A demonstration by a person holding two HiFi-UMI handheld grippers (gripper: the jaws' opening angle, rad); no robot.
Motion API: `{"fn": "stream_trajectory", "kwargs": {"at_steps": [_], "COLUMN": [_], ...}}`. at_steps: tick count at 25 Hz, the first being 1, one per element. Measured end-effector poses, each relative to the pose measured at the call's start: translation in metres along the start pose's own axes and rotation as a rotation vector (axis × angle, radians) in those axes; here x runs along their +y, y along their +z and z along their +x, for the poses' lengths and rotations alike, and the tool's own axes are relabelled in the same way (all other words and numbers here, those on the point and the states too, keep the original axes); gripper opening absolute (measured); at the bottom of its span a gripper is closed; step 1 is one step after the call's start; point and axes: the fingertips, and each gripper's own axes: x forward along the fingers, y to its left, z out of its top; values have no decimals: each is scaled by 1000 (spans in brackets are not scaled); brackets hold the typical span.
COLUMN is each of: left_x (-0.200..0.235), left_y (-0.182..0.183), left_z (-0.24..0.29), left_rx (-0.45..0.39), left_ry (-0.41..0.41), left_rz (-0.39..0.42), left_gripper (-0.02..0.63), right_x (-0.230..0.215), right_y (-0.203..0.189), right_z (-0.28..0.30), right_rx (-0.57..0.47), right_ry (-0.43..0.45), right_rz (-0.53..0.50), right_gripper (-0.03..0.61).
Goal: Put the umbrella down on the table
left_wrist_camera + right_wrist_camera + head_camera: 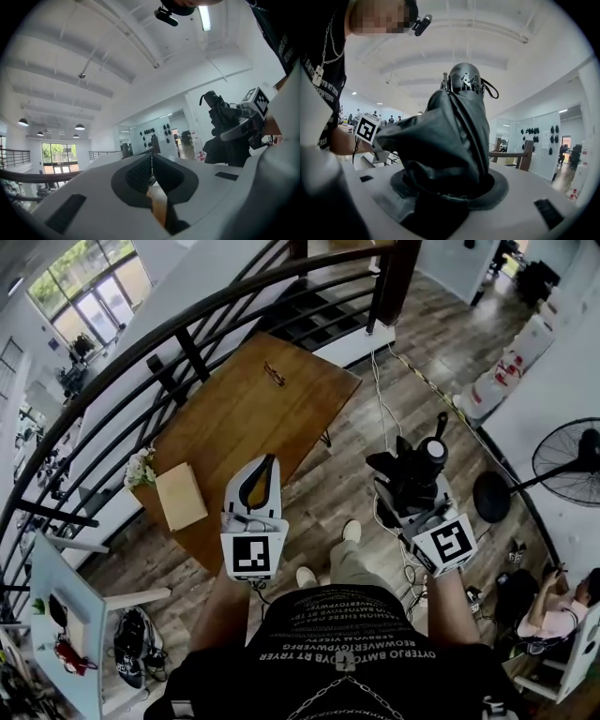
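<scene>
A folded black umbrella (414, 470) stands upright in my right gripper (417, 502), which is shut on its lower part, out over the wooden floor to the right of the table. Seen from the right gripper view, the umbrella (454, 136) fills the gap between the jaws and hides the tips of the right gripper (450, 180). The brown wooden table (244, 418) lies ahead and to the left. My left gripper (266, 461) hovers over the table's near edge, shut with nothing in it. The left gripper (151, 157) shows its tips touching, with the umbrella (225, 136) off to the right.
A tan box (181, 495), a small bunch of flowers (141, 467) and a small dark object (274, 373) sit on the table. A curved black railing (187, 329) runs behind it. A standing fan (572, 460) and a seated person (548, 610) are at right.
</scene>
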Motion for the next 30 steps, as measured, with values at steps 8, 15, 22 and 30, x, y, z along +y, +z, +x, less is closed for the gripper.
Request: {"fn": "stream_trajectory", "kwargs": {"at_steps": [8, 15, 22, 30], "left_x": [0, 9, -2, -17], "left_y": [-1, -11, -5, 7], "left_z": [43, 79, 138, 197], "left_rx": [40, 66, 46, 27], "left_ry": [66, 142, 136, 138], "left_rz": [-2, -21, 7, 9], "left_gripper": [31, 29, 31, 31], "right_x": [-53, -92, -137, -188], "right_y": [-17, -23, -32, -42], "right_z": [37, 78, 102, 120], "right_rx": [-4, -20, -21, -18], "right_ry": [82, 144, 171, 199], "right_rz": [42, 48, 35, 43], "right_gripper": [247, 247, 247, 247]}}
